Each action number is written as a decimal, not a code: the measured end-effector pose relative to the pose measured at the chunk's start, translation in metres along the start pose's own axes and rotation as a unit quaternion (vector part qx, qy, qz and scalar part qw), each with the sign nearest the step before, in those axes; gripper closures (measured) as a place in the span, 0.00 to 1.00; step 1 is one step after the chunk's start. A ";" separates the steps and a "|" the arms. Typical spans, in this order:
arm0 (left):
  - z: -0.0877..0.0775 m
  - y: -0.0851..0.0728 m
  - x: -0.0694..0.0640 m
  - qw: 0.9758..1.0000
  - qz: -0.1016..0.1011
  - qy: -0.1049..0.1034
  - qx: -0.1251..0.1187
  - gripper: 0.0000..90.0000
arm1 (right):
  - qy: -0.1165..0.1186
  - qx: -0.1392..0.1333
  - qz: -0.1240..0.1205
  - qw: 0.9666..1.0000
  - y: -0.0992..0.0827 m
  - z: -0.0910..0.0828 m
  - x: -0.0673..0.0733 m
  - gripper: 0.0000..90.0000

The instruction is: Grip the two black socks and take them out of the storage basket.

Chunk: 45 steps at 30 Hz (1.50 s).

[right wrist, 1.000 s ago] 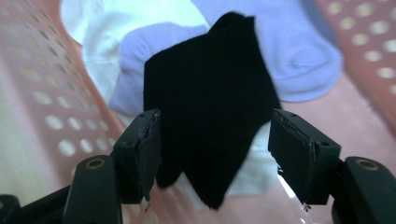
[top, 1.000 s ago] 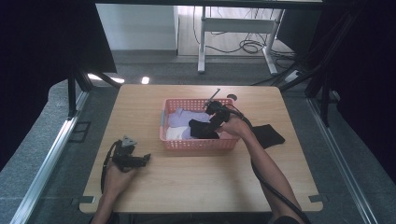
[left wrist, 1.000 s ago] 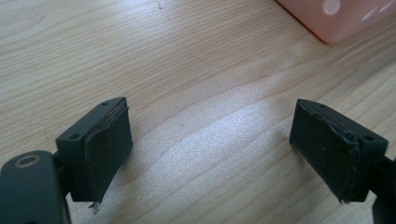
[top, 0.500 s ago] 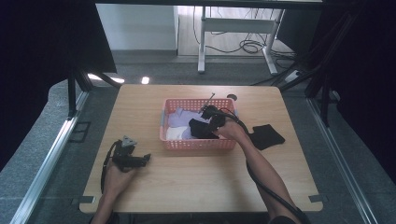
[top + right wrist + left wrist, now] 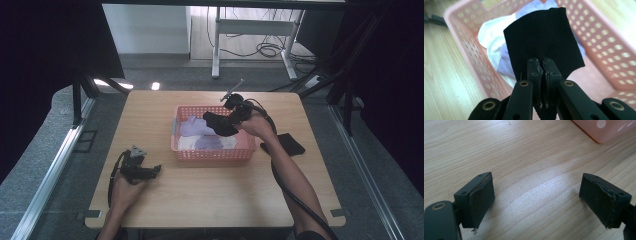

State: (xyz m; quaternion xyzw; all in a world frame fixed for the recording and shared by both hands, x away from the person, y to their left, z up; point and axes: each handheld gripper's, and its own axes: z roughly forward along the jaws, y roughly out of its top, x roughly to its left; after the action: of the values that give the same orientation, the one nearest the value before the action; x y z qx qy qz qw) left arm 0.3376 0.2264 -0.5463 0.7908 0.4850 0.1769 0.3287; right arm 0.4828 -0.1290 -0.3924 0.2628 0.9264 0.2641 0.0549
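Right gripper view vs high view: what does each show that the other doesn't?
The right gripper view alone shows the right gripper with its jaws pressed together on the edge of the black cloth, plus the round holes in the pink basket walls. The high view alone shows the left gripper resting on the table and a second black cloth lying right of the basket. Both share the pink basket, the lifted black cloth and the white and lilac cloths inside the basket.

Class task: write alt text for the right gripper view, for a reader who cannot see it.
The right gripper, its two black jaws shut, pinches a black cloth that hangs above a pink perforated basket. White and lilac cloths lie in the basket, which stands on a wooden table.
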 end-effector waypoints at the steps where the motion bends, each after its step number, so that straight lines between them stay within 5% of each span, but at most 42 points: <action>1: 0.000 0.000 0.000 1.000 0.000 0.000 0.000 0.14 | -0.003 -0.003 0.003 1.000 0.001 -0.005 0.000 0.96; 13: 0.000 0.000 0.000 1.000 0.002 0.000 0.001 0.14 | -0.035 -0.024 0.014 0.999 -0.005 -0.047 -0.010 0.96; 29: 0.000 0.000 0.000 1.000 0.003 0.001 0.001 0.14 | -0.075 -0.037 0.058 0.995 -0.048 -0.083 -0.035 0.95; 45: 0.000 0.000 0.000 1.000 0.004 0.001 0.003 0.14 | -0.122 -0.041 0.116 0.985 -0.099 -0.121 -0.063 0.95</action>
State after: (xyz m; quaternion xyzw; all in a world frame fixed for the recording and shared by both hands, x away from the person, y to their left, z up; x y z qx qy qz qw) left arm 0.3376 0.2265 -0.5461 0.7932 0.4830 0.1776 0.3256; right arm 0.4621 -0.2888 -0.3431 0.3963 0.8644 0.2720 0.1473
